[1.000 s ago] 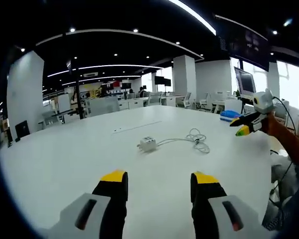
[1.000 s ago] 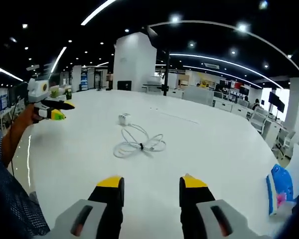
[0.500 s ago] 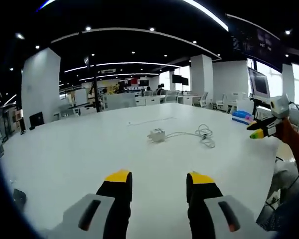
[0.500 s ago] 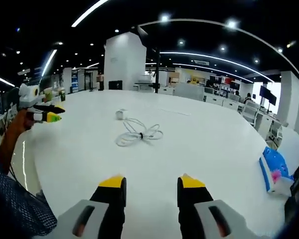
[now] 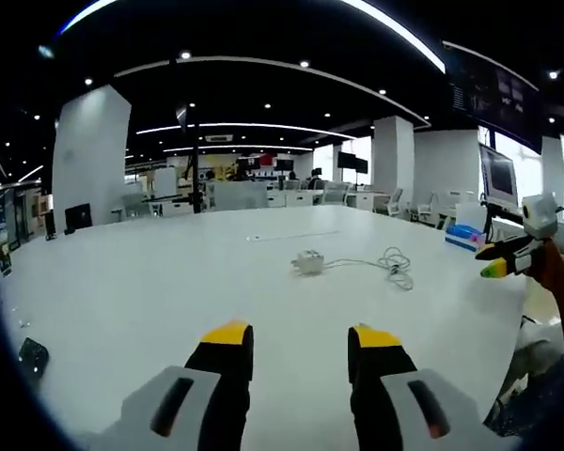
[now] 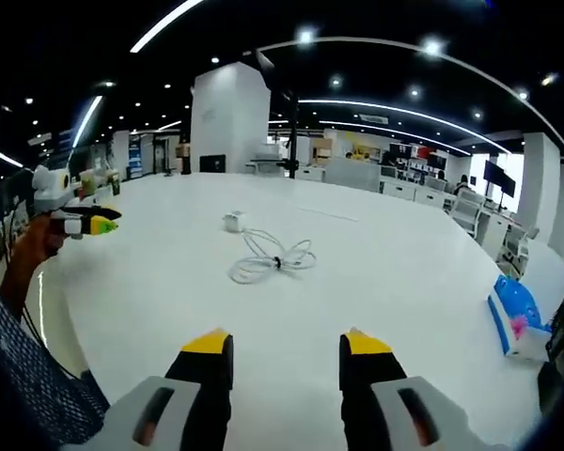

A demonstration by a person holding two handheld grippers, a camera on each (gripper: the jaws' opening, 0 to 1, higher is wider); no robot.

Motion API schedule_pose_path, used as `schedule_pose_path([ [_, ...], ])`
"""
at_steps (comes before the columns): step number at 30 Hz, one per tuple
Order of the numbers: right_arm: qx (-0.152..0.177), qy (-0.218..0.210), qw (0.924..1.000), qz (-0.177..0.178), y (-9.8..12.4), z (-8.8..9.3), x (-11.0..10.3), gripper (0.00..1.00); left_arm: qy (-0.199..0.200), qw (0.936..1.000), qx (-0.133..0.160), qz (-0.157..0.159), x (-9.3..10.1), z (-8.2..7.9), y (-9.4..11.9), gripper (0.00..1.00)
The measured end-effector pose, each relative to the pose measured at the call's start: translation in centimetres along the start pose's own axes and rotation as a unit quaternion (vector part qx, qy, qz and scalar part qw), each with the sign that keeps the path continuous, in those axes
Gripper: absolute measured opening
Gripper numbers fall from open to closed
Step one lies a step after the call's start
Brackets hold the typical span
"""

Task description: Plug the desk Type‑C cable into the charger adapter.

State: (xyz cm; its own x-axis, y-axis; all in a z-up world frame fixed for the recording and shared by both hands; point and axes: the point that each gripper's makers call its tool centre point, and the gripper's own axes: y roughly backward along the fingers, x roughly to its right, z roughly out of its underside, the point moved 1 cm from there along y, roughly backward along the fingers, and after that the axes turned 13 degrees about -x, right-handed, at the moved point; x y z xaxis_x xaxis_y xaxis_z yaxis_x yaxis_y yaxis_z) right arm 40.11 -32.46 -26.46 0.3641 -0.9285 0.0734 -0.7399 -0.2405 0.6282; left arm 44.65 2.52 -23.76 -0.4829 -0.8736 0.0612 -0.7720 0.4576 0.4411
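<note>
Both cameras have drawn back from the charger adapter [image 5: 309, 262] and coiled cable [image 6: 271, 262], apparently already joined, with left gripper [image 5: 290, 339] and right gripper [image 6: 287, 345] jaws apart, empty.

Table [image 5: 122, 301]: charger adapter [image 5: 309, 262] near the middle, coiled cable [image 5: 392, 268] just right of it; a box [image 6: 515, 319] at the far right edge.

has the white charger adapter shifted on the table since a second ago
No. The small white charger adapter keeps the same spot beside the coiled white cable on the white table; the cameras moved, not it.
</note>
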Motion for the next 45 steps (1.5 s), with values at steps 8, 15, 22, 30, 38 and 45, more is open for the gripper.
schedule_pose_path([
  [8,-0.007,0.007,0.9999,-0.010,-0.4,0.0,0.6,0.47,-0.010,0.9999,0.010,0.005,1.8,-1.1,0.3,0.50],
  [15,-0.013,0.006,0.9998,-0.012,0.4,0.6,0.1,0.47,-0.005,0.9999,0.013,0.009,2.3,-1.1,0.9,0.50],
  [22,-0.020,0.000,0.9998,-0.009,0.7,1.6,0.0,0.46,0.000,0.9999,-0.002,0.015,2.7,-0.2,0.9,0.49],
  [30,-0.013,-0.002,0.9999,-0.001,1.1,1.3,0.6,0.46,-0.004,0.9999,-0.007,0.013,2.7,-0.5,1.1,0.49],
  [38,-0.006,-0.007,1.0000,-0.002,0.7,0.7,0.9,0.46,-0.011,0.9998,-0.005,0.016,2.5,-1.2,0.6,0.53],
  [45,0.000,-0.008,1.0000,-0.004,-0.4,-0.3,0.6,0.46,-0.016,0.9995,0.012,0.026,2.0,-2.4,0.2,0.56],
])
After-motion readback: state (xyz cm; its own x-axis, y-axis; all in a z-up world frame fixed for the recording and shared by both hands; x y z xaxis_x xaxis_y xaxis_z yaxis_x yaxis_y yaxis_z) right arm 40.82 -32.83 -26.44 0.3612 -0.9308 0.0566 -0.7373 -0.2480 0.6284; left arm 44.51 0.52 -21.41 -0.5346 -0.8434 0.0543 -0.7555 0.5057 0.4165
